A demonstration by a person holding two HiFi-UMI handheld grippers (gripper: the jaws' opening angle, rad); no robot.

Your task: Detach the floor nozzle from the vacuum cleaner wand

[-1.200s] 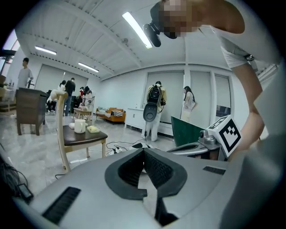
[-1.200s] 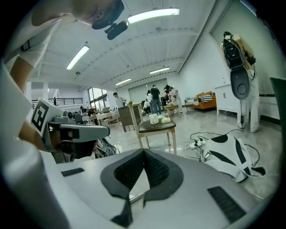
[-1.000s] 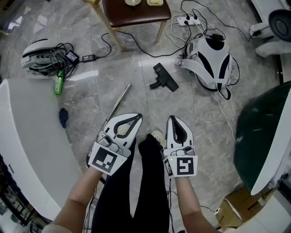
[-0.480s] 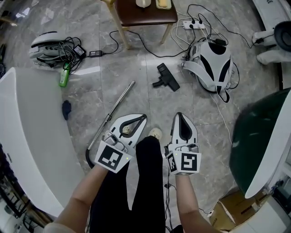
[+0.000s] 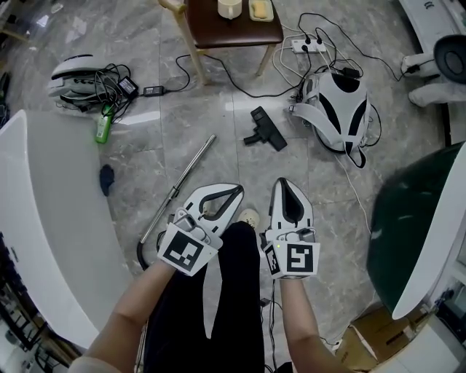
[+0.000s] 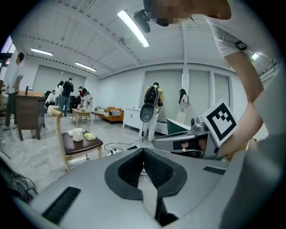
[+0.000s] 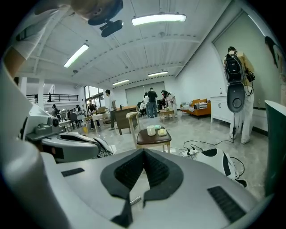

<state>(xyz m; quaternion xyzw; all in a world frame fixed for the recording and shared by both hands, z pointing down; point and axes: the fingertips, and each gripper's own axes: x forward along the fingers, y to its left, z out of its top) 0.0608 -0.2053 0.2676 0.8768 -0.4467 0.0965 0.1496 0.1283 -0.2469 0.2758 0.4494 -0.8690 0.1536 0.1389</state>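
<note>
Left tool [image 5: 236, 190] and right tool [image 5: 282, 183] rose, both closed.

Floor: grey marbled tiles [image 5: 218, 124] spread under you across the whole head view.
Chair: at top centre of your head view stands a wooden chair [image 5: 240, 30] with a brown seat, with a cup [image 5: 228, 7] and a small dish [image 5: 261, 9] on it.
Ceiling: white and beamed; a long strip light [image 7: 158, 19] glows at the top of your right gripper view.
Walls: a plain white wall [image 6: 120, 87] runs behind the room in your left gripper view.
Sofa: an orange sofa [image 6: 109, 113] sits far back, left of centre in that view.
Cabinet: a low white cabinet [image 7: 220, 107] stands at the right of your right gripper view.
Box: a cardboard box [image 5: 373, 336] sits at the lower right of your head view.
</note>
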